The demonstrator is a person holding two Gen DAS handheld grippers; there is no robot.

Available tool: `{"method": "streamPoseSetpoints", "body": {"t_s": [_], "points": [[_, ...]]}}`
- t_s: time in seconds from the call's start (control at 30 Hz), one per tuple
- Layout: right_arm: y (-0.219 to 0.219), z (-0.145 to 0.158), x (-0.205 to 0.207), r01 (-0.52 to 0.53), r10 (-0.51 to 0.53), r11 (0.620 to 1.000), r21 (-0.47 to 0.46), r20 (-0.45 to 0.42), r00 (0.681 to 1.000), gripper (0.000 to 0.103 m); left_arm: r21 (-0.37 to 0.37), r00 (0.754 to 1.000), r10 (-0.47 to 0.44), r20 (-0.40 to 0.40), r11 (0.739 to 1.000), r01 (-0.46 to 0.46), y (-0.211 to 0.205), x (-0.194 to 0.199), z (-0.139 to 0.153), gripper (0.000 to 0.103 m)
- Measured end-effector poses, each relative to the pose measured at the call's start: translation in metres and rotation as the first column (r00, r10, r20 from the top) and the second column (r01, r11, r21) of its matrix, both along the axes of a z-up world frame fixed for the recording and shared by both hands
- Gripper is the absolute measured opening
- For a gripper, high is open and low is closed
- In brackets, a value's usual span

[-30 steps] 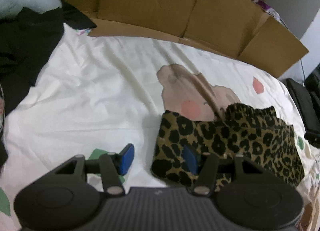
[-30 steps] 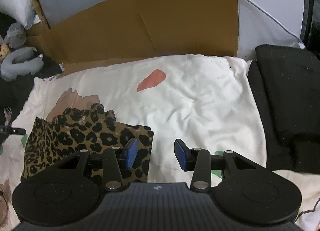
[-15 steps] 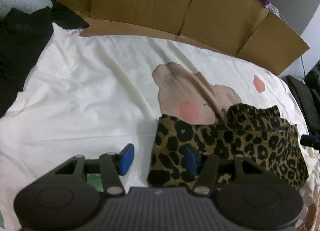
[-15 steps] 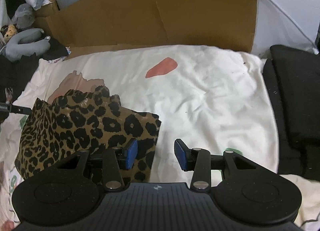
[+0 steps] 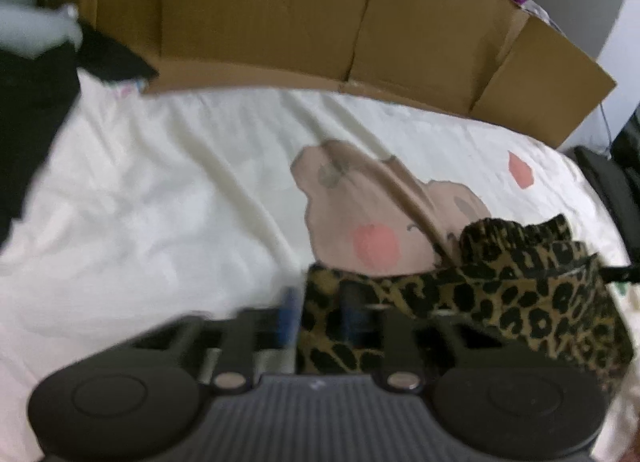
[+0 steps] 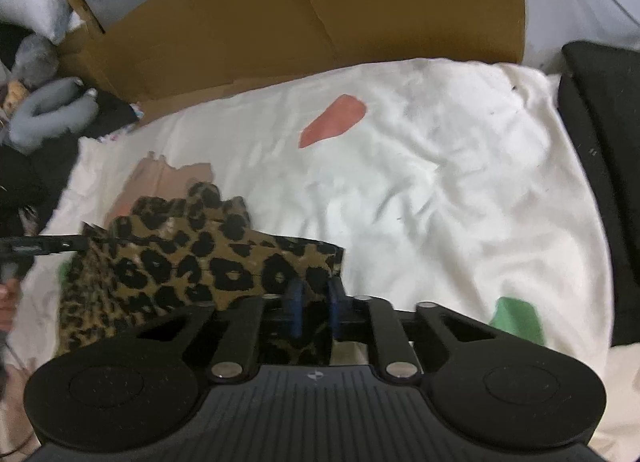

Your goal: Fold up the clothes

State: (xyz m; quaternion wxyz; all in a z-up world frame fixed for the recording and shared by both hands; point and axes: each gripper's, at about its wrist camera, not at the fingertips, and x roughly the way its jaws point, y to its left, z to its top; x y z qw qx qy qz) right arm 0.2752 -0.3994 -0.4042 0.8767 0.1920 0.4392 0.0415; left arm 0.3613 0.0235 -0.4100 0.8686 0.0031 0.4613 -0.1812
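Observation:
A leopard-print garment (image 5: 500, 294) lies bunched on the cream printed sheet (image 5: 160, 197); it also shows in the right wrist view (image 6: 192, 262). My left gripper (image 5: 320, 314) has closed on the garment's near left edge, with cloth between the blue pads; the view is blurred. My right gripper (image 6: 314, 302) is closed on the garment's near right corner, pads close together with cloth between them. The left gripper's tip (image 6: 44, 246) shows at the garment's far left in the right wrist view.
Cardboard panels (image 5: 280, 21) stand along the far edge of the bed. Black clothes (image 5: 28, 113) lie at the left, a black cushion (image 6: 604, 149) at the right. A grey plush toy (image 6: 48, 109) sits at the far left corner.
Both grippers have moved onto the garment and closed on its edges; before, both stood open. The garment's edges have lifted a little.

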Motion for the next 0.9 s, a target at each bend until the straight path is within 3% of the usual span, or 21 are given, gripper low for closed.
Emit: {"method": "streamPoseSetpoints", "body": {"t_s": [0.07,0.27,0.43,0.5,0.63,0.67,0.7,0.73,0.9], "points": [[-0.004,0.002,-0.003,0.009,-0.009,1.0,0.025,0.017,1.0,0.001,-0.015,1.0,-0.011,0.015,1.0,0.011,0.001,-0.002,0.004,0.007],[-0.007,0.017,-0.011,0.038,-0.037,0.999,-0.012,0.071,0.997,0.0,-0.062,0.999,0.018,0.04,0.998,-0.015,0.008,-0.002,0.012,0.004],[-0.007,0.006,-0.002,0.039,-0.038,0.999,-0.03,0.027,0.999,0.0,-0.054,1.0,0.021,0.005,0.998,-0.02,0.003,0.005,0.001,0.006],[-0.004,0.001,0.002,0.029,-0.028,0.999,-0.041,0.014,1.0,0.001,-0.045,0.999,0.028,-0.016,0.999,-0.028,0.001,0.007,-0.004,0.014],[0.0,-0.004,0.007,0.022,-0.022,0.998,-0.062,-0.011,1.0,0.008,-0.025,0.999,0.009,-0.032,1.0,-0.01,-0.003,0.005,-0.01,0.044],[0.001,-0.006,0.008,0.02,-0.021,0.998,-0.067,-0.018,1.0,0.019,-0.012,0.999,0.004,-0.032,1.0,-0.005,-0.005,0.003,-0.012,0.051],[0.002,-0.007,0.009,0.018,-0.02,0.997,-0.073,-0.024,1.0,0.03,0.001,0.999,-0.001,-0.032,1.0,0.001,-0.006,0.002,-0.014,0.052],[0.003,-0.008,0.01,0.016,-0.018,0.997,-0.078,-0.03,0.999,0.034,0.012,0.999,-0.006,-0.031,1.0,0.006,-0.008,0.002,-0.015,0.053],[0.012,-0.014,0.016,-0.01,0.004,0.993,-0.115,-0.046,0.999,0.036,0.049,0.999,-0.031,-0.029,0.998,0.033,-0.015,0.002,-0.023,0.06]]}}
